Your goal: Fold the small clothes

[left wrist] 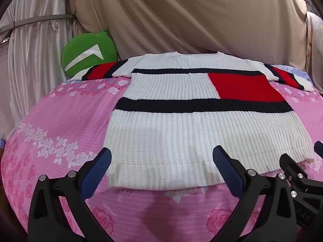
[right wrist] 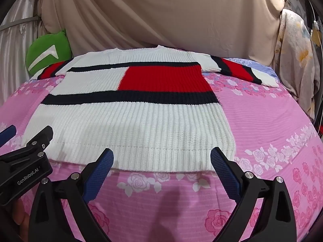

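Both tools, left (left wrist: 161, 165) and right (right wrist: 161, 164), spread at sweater (left wrist: 181, 129) hem; bedsheet (left wrist: 60, 117) bare either side.

A bedroom in a home is being shown: the whole foreground is being filled by a bed covered with a pink sheet (left wrist: 60, 121) printed with roses, and a green cushion (left wrist: 88, 54) is being propped at its far left corner. The far edge of the bed is being closed off by beige draped fabric (right wrist: 161, 16), while a pale satin curtain (left wrist: 30, 50) is being hung at the left and a floral cloth (right wrist: 296, 60) at the right.
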